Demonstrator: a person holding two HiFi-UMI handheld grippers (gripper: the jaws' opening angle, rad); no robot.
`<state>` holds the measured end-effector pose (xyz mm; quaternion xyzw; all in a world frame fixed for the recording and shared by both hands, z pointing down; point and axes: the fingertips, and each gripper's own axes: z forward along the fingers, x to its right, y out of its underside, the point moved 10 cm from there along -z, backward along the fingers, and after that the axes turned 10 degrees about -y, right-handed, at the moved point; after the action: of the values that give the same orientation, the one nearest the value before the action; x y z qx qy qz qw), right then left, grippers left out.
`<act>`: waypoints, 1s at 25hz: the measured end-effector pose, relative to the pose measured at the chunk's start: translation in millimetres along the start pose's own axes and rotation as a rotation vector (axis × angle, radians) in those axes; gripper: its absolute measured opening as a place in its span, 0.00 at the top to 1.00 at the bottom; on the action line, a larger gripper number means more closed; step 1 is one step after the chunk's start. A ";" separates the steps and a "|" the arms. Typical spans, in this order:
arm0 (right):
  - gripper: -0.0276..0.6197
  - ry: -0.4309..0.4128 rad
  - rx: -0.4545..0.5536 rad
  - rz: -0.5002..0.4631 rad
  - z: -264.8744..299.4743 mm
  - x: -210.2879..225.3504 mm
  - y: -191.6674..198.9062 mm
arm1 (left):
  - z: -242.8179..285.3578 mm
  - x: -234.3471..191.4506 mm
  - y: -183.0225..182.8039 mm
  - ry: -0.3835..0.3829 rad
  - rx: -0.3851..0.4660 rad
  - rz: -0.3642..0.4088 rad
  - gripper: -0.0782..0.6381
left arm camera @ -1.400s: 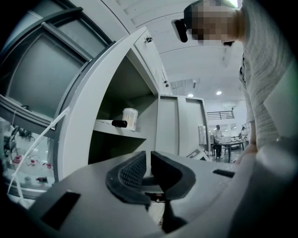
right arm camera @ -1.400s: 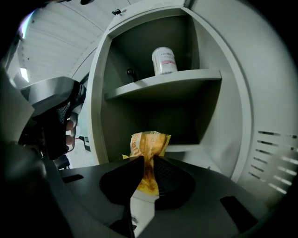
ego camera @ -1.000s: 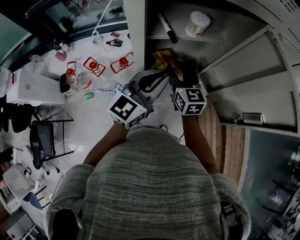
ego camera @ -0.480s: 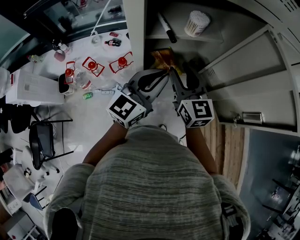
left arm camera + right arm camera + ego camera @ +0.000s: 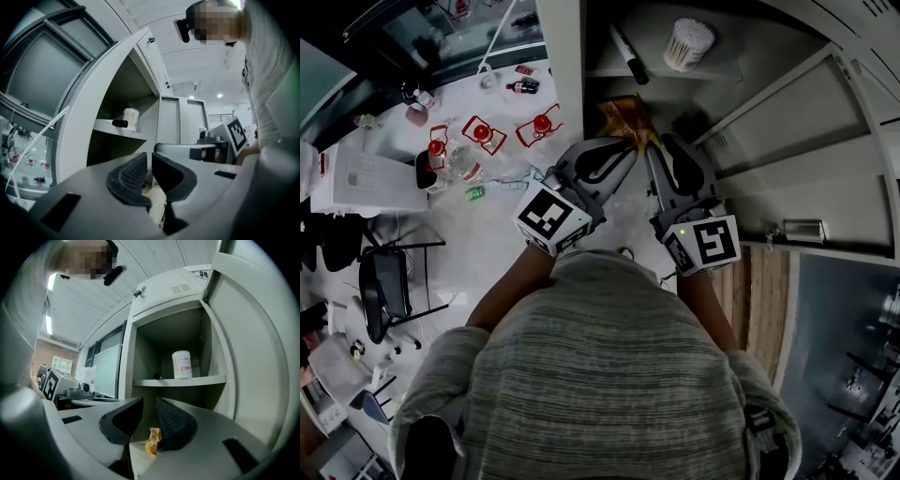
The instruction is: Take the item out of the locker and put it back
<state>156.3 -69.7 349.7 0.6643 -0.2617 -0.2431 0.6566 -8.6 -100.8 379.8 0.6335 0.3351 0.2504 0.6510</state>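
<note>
1. Left of the locker [image 5: 565, 66], a white worktop [image 5: 502, 105] carries small bottles [image 5: 528, 86].
2. The left claw [image 5: 147, 164] is at the locker's mouth. Its pads are all but together, with a thin slit between them, and pinch nothing.
3. The yellow-orange snack packet [image 5: 625, 114] lies inside the locker, under the shelf [image 5: 180, 379], just ahead of both claws' tips.
4. The right claw [image 5: 149, 411] has just been closing. Its pads stand a little apart with nothing pressed between them, and the packet shows low through the gap.
5. On the shelf are a black marker [image 5: 630, 54] and, to its right, a white jar [image 5: 687, 44].
</note>
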 end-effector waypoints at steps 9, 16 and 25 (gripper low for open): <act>0.90 0.000 -0.007 -0.042 -8.3 -8.0 -4.5 | 1.9 1.1 -0.4 0.015 0.005 0.001 0.84; 0.92 -0.003 -0.036 -0.074 -11.0 -9.9 -6.3 | 4.8 1.1 -3.4 0.018 0.019 0.008 0.84; 0.92 -0.008 -0.042 -0.059 -12.2 -9.6 -5.1 | 5.6 2.3 -4.3 0.020 0.028 0.010 0.84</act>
<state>157.4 -54.2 344.6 0.6567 -0.2393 -0.2707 0.6620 -3.3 -103.0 375.1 0.6417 0.3417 0.2554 0.6374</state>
